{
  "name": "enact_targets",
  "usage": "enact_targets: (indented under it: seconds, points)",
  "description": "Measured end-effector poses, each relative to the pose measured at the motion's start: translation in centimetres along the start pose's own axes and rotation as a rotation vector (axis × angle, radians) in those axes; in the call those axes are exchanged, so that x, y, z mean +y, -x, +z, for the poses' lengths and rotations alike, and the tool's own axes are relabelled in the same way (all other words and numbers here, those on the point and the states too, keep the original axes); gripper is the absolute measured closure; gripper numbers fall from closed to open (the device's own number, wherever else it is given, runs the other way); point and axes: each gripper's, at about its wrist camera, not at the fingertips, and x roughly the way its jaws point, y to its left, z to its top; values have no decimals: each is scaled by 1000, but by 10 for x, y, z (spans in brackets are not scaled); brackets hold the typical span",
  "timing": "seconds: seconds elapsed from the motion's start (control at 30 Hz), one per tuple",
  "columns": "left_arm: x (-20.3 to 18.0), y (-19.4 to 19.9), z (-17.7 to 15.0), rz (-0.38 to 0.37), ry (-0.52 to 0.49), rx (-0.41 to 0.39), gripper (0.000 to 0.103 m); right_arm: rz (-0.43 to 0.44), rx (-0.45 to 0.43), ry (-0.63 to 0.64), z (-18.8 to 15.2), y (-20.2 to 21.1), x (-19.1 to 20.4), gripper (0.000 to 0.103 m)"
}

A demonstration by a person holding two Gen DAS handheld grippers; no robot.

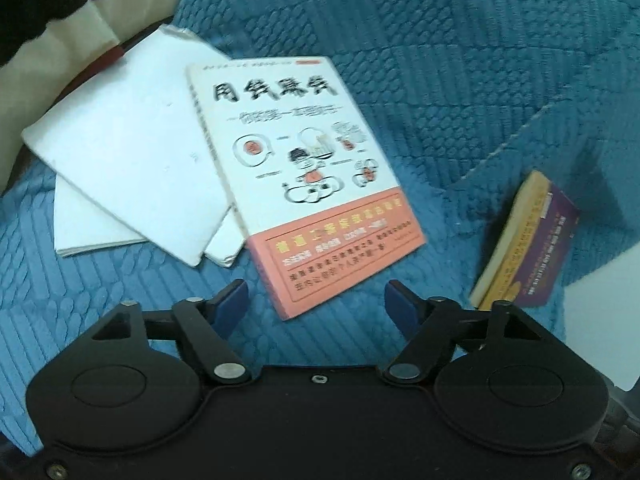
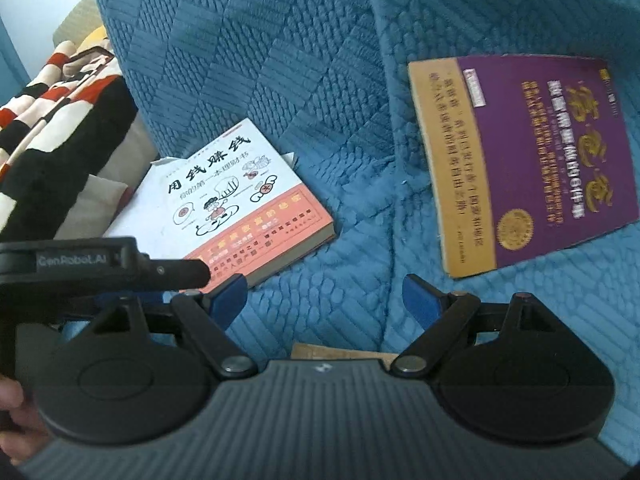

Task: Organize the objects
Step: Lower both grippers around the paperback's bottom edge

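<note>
A white book with a salmon band (image 1: 304,168) lies on the blue quilted cover (image 1: 440,60), partly on top of several white booklets (image 1: 128,168). My left gripper (image 1: 316,304) is open just above the book's near corner, and its blue pads do not touch it. A purple and gold book (image 1: 532,248) rests tilted against a fold at the right. In the right wrist view that purple book (image 2: 532,160) lies flat ahead and to the right of my open right gripper (image 2: 324,294), which has only fabric between its fingers. The salmon-banded book (image 2: 240,196) lies to the left.
A red, white and black striped blanket (image 2: 48,120) is piled at the left with a beige cushion (image 1: 72,40). The left gripper's black housing (image 2: 100,264) and a hand (image 2: 12,404) fill the lower left. The cover's edge (image 1: 568,292) drops away at the right.
</note>
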Motion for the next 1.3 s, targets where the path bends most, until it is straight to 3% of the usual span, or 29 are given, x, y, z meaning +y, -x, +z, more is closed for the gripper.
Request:
enact_targets:
  seconds: [0.07, 0.17, 0.4, 0.57, 0.87, 1.07, 1.13, 1.17, 1.3]
  points:
    - [6, -5, 2, 8, 46, 19, 45, -28, 0, 31, 3, -7, 2, 17]
    - [17, -12, 2, -19, 122, 46, 54, -49, -3, 77, 8, -13, 3, 17]
    - [22, -7, 7, -10, 154, 11, 58, -1, 4, 36, 20, -32, -8, 21]
    - [27, -10, 13, 37, 180, -7, 57, 52, 5, -5, 27, -47, -15, 22]
    - [15, -12, 12, 86, 106, -38, 54, 183, 14, -18, 34, -77, -13, 23]
    - [15, -13, 11, 44, 103, -41, 42, 217, 27, -11, 38, -86, -10, 21]
    - [20, -13, 12, 2, 141, -44, 41, 256, 37, -52, 40, -89, -13, 21]
    - [23, -13, 13, -39, 167, -44, 46, 268, 42, -72, 41, -90, -15, 21]
    - [37, -17, 13, -141, 276, -14, 44, 308, 48, -177, 44, -92, -30, 21]
